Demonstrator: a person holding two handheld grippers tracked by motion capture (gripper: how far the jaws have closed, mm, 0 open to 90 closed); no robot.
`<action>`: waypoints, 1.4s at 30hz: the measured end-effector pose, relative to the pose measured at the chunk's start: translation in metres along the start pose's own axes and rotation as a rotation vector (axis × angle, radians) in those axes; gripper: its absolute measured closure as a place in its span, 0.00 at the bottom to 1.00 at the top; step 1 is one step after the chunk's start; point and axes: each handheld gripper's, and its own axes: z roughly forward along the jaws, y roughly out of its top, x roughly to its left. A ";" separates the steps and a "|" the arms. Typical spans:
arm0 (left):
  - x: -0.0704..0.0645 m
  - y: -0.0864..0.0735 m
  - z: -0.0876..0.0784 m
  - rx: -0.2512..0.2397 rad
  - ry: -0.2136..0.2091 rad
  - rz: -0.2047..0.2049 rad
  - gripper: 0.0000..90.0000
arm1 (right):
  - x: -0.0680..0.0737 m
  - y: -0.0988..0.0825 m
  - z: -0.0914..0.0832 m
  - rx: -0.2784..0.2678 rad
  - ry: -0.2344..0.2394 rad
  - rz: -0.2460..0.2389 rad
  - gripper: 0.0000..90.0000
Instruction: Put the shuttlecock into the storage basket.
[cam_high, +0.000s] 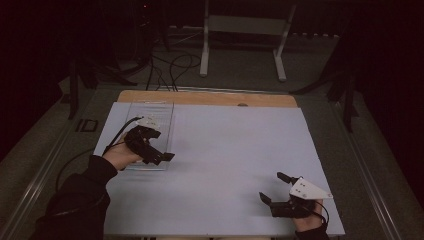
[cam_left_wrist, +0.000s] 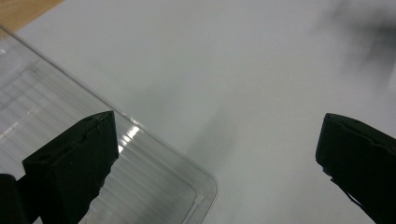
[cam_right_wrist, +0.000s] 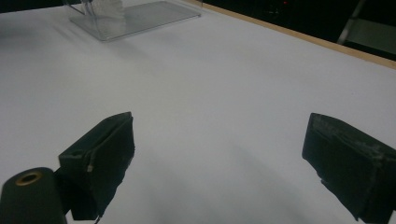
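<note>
A clear plastic tray (cam_high: 150, 107) is seen lying flat on the left part of the white table cover (cam_high: 230, 150), near the far edge where a strip of wooden tabletop (cam_high: 210, 98) is left bare. The tray is oblong, with rounded corners, a low rim and fine ridges across its floor; something small and white (cam_right_wrist: 108, 6) lies inside it toward the far end, too blurred to be told. Its long axis runs from the person's side toward the far edge.

The left gripper (cam_high: 160, 155) is held over the tray's near end, the sleeved forearm coming in from the lower left and the jaws pointed to the right. In the left gripper view the jaws are spread wide, one above the tray's near corner (cam_left_wrist: 187, 186), the other above the bare cover; nothing is held.

The right gripper (cam_high: 275, 187) is held low at the near right of the cover, well apart from the tray, jaws likewise spread wide and empty.
</note>
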 end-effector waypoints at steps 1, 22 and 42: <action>-0.002 0.001 0.001 -0.005 -0.002 0.008 0.00 | 0.000 0.000 0.000 -0.001 0.000 0.000 0.10; -0.036 -0.001 0.033 -0.033 -0.031 0.105 0.00 | 0.000 0.000 0.000 -0.002 0.004 0.004 0.10; -0.052 -0.020 0.049 -0.122 -0.079 0.097 0.00 | 0.000 0.000 -0.001 -0.003 0.008 0.003 0.10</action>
